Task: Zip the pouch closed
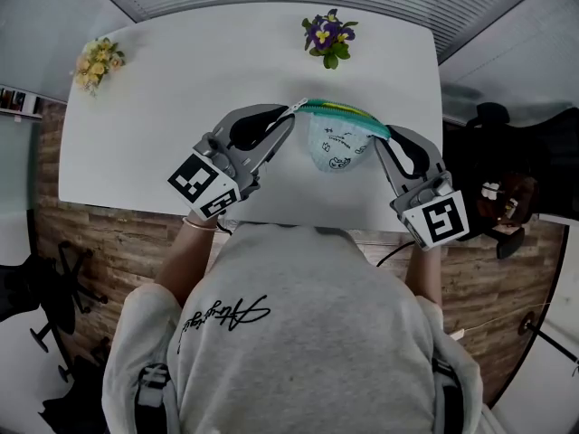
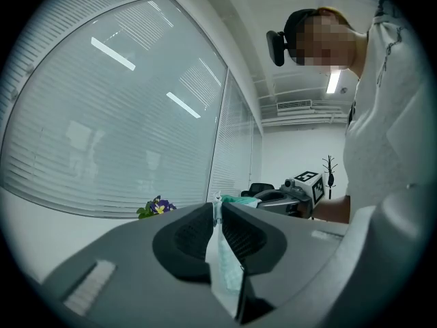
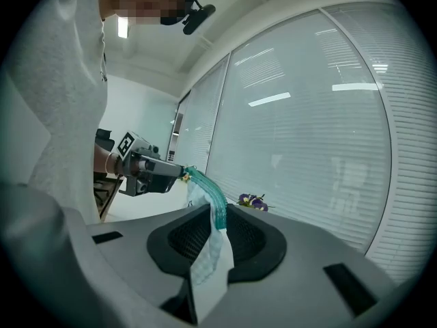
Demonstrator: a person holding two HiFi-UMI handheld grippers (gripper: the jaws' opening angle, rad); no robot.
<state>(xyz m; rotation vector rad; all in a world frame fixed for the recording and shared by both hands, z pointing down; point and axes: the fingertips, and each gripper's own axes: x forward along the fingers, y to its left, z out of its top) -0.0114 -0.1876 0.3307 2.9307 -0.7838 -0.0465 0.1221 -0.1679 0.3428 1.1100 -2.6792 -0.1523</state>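
Both sets of fingers, left gripper [image 1: 289,114] and right gripper [image 1: 384,139], clench pouch [image 1: 336,147] ends; next, likely regrip the slider.

- No text can be read in full.
- Sweatshirt [image 1: 226,317]: black handwritten-style script across the back; wording cannot be read.
- Pouch [image 1: 336,149]: small printed drawings with tiny lettering; too small to read.

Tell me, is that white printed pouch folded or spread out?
Spread out: left tongs and right tongs each pinch one end, stretching the white printed pouch between them.
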